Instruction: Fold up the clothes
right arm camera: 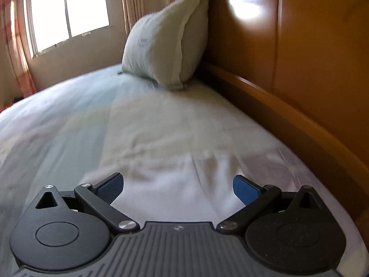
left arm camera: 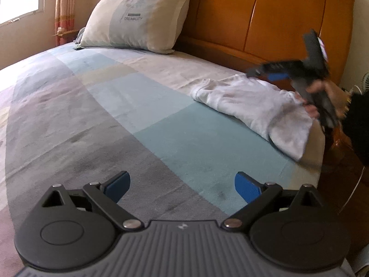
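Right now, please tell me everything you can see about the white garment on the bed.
The white garment is a soft, cotton-like piece lying crumpled and partly bunched, not yet neatly folded. It rests on the striped bedcover near the wooden headboard, at the bed's right edge, with one end drooping slightly over it. The right gripper hovers just above it, jaws open, gripping nothing. A hand holding that gripper seems to brush the cloth. The left gripper is far from it.

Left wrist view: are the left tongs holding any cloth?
No, the left tongs stand open over bare striped bedcover, well apart from the folded white garment.
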### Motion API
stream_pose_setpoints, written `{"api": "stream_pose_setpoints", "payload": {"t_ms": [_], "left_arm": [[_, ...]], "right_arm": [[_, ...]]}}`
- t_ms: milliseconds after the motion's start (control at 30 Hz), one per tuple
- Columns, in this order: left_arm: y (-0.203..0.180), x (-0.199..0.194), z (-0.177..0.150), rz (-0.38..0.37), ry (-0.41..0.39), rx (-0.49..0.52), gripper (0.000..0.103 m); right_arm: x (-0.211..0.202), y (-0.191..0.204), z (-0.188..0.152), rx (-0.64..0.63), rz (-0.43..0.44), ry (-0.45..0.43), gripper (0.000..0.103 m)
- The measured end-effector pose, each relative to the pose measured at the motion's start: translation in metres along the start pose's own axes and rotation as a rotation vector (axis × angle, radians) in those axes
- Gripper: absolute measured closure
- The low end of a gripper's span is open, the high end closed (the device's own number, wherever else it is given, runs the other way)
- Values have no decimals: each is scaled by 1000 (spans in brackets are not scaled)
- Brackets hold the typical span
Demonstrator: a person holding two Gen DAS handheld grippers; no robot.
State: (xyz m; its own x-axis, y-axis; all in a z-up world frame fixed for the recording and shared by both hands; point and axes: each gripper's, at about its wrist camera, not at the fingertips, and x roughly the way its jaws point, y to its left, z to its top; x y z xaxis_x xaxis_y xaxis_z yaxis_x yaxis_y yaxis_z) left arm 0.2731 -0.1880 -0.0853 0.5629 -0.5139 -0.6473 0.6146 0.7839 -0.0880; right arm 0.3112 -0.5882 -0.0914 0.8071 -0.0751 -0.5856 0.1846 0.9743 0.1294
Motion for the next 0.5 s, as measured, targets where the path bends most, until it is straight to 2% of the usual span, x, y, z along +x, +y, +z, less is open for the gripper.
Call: {"api": "stream_pose_setpoints", "payload": {"t_ms": [100, 200, 267, 333, 500], "left_arm": [[-4, -1, 0, -2, 10, 11, 6], [-9, -3, 0, 3, 19, 27, 6], [-11, -4, 0, 8, 20, 26, 6], [-12, -5, 0, 6, 23, 10, 6], [-19, -14, 2, 13, 24, 2, 6]], "right_arm": [[-11, -14, -22, 29, -52, 55, 0], [-32, -18, -29, 103, -79, 40, 0], [-45, -11, -26, 130, -32, 36, 0], [-50, 6, -26, 102, 18, 41, 0], [-37, 34, -30, 21, 12, 124, 0]]}}
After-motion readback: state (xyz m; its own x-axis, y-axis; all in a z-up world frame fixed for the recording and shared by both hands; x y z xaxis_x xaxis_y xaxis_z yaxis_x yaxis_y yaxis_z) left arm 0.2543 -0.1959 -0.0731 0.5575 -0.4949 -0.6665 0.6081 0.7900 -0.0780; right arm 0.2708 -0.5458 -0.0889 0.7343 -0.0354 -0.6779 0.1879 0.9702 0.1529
